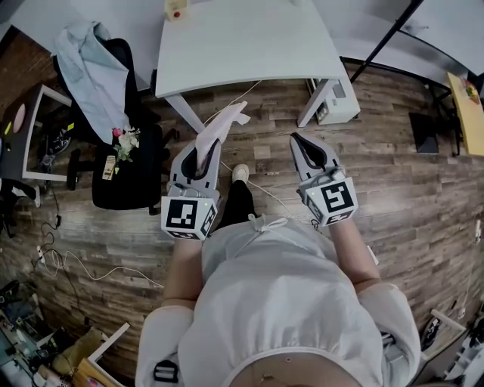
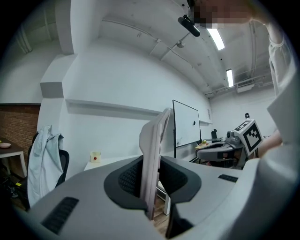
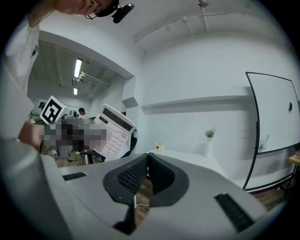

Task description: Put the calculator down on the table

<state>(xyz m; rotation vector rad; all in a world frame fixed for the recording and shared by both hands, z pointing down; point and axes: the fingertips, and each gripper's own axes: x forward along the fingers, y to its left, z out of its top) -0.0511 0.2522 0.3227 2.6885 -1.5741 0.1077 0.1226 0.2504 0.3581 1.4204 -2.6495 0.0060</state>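
A pale pink calculator stands on edge between the pads of my left gripper, which is shut on its lower end. In the left gripper view the calculator rises edge-on out of the left gripper. The right gripper view shows the calculator's keys and display at the left. My right gripper is beside it, shut with nothing between its pads; the right gripper shows them meeting. Both point towards the white table, a short way ahead above wooden floor.
A small yellow box sits at the table's far left edge. A black office chair with a light blue garment and flowers stands at the left. A white unit sits under the table's right. Cables lie on the floor.
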